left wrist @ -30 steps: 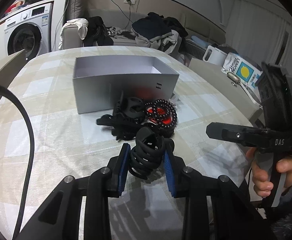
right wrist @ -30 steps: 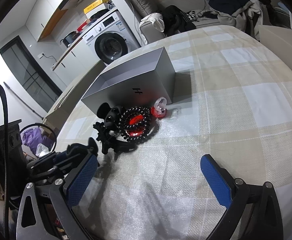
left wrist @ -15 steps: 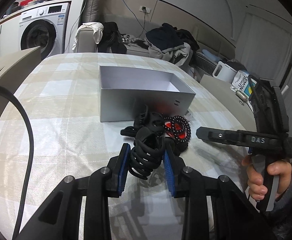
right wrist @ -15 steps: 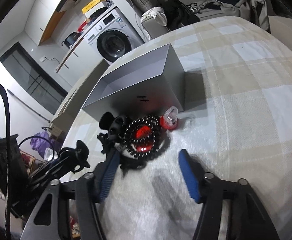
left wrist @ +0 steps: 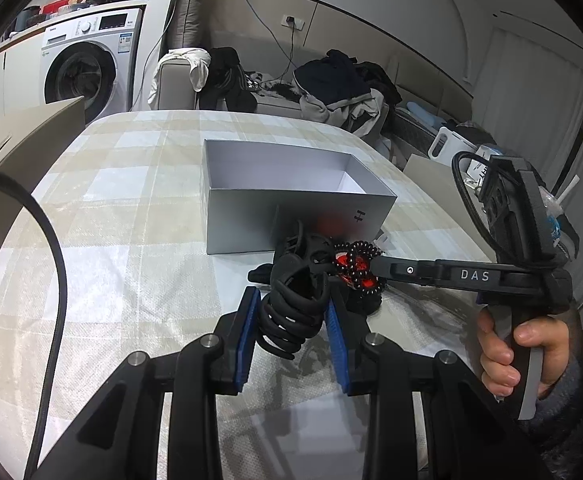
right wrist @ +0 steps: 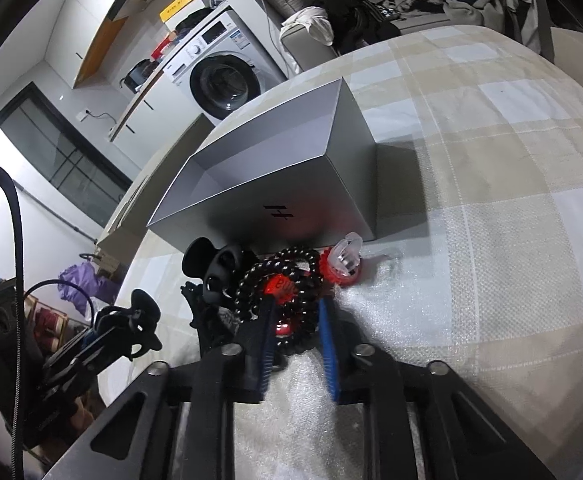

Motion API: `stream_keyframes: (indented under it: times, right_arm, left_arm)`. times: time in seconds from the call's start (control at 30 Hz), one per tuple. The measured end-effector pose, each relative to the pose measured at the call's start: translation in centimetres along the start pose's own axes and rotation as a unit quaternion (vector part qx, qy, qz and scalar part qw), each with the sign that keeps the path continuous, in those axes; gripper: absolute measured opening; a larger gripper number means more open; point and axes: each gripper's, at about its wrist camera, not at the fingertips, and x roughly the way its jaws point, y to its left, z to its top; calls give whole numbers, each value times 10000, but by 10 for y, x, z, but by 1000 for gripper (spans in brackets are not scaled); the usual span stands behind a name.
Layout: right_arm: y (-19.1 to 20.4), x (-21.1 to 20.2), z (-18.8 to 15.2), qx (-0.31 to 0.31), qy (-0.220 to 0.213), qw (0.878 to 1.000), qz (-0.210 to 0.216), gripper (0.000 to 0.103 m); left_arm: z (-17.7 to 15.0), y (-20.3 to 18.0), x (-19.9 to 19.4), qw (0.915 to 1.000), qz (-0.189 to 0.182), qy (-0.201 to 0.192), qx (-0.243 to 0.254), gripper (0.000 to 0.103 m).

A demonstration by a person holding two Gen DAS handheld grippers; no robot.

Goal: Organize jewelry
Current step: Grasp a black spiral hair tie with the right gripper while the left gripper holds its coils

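Note:
My left gripper (left wrist: 290, 314) is shut on a black coiled hair tie (left wrist: 291, 312), held just above the checked cloth. Ahead lies a small pile against the open grey box (left wrist: 291, 216): a black spiral band (right wrist: 279, 280) around a red piece, black hair clips (right wrist: 215, 264), and a red ring with a clear top (right wrist: 343, 260). The jaws of my right gripper (right wrist: 295, 320) are closing on the near loop of the spiral band, blue pads touching its sides. In the left wrist view the right gripper (left wrist: 379, 268) reaches the pile from the right.
The checked tablecloth (right wrist: 491, 200) spreads to the right of the box. A person's hand (left wrist: 511, 352) grips the right tool's handle. Behind the table are a sofa with clothes (left wrist: 331, 88) and a washing machine (left wrist: 79, 76). A black cable (left wrist: 51, 280) hangs at the left.
The right gripper's jaws narrowed from wide open to around the spiral band while it moved forward to the pile. The left gripper kept its grip on the coiled tie and stayed almost in place.

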Motion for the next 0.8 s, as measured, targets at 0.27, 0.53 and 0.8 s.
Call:
stream_keyframes:
  times: [0.27,0.53,0.8]
  right_arm:
    - [5,-19,-9,-79,-297,9995,95,8]
    - [19,-50,-3,-387,-776,9962,53,8]
    - [26,-75,16,-499,-1205,9915,19,8]
  left_arm:
    - [4,4,-4,10000,38,-78,-15,27]
    - [22,5,-13,9995,29,-329,-12,27]
    - [45,3,-14,9978,154,-614,194,27]
